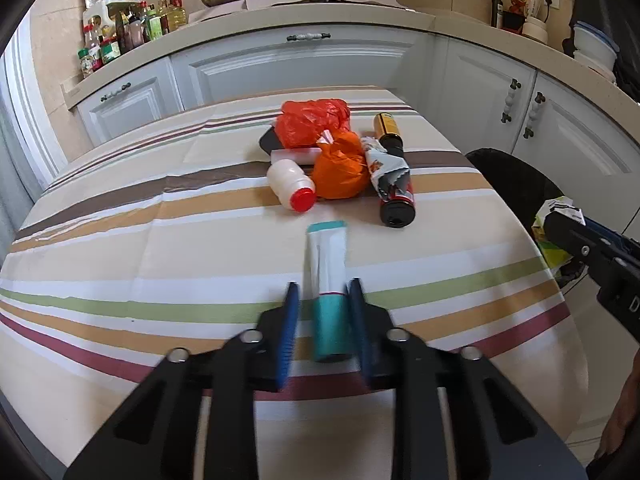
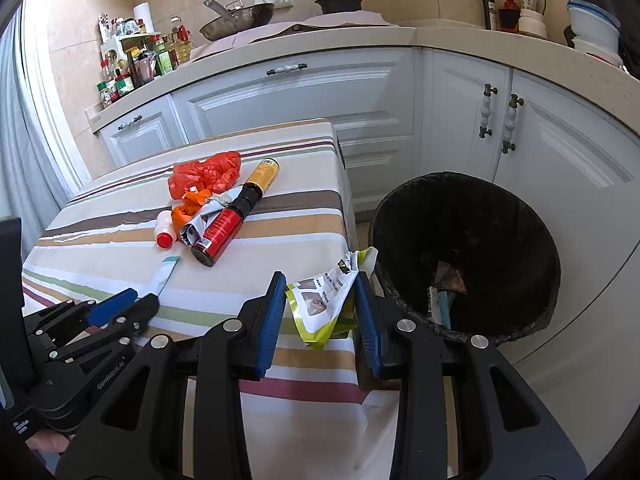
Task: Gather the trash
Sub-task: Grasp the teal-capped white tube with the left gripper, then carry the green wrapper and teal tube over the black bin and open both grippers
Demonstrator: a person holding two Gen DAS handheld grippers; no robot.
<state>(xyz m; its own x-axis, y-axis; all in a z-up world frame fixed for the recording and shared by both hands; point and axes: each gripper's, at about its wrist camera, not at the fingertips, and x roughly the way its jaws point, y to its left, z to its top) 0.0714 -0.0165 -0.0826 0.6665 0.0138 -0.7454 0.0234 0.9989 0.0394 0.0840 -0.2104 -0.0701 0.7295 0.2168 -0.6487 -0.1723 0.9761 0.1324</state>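
A white and teal tube [image 1: 328, 280] lies on the striped tablecloth [image 1: 160, 248], its teal cap end between the fingers of my left gripper [image 1: 323, 292], which is open around it; blur hides any contact. My right gripper [image 2: 320, 284] holds a white and green wrapper [image 2: 324, 300] between its pads beside the table's right edge, next to the black bin [image 2: 472, 216]. Further on the table lie a white bottle with a red cap [image 1: 291, 185], orange bags [image 1: 316, 122], a crumpled wrapper [image 1: 384, 168] and a dark bottle [image 1: 394, 176].
White cabinets [image 2: 360, 92] and a counter with a pan, a pot and condiment bottles [image 1: 120, 28] stand behind the table. The bin has some trash at its bottom [image 2: 448, 280]. My left gripper shows at the lower left of the right wrist view [image 2: 120, 304].
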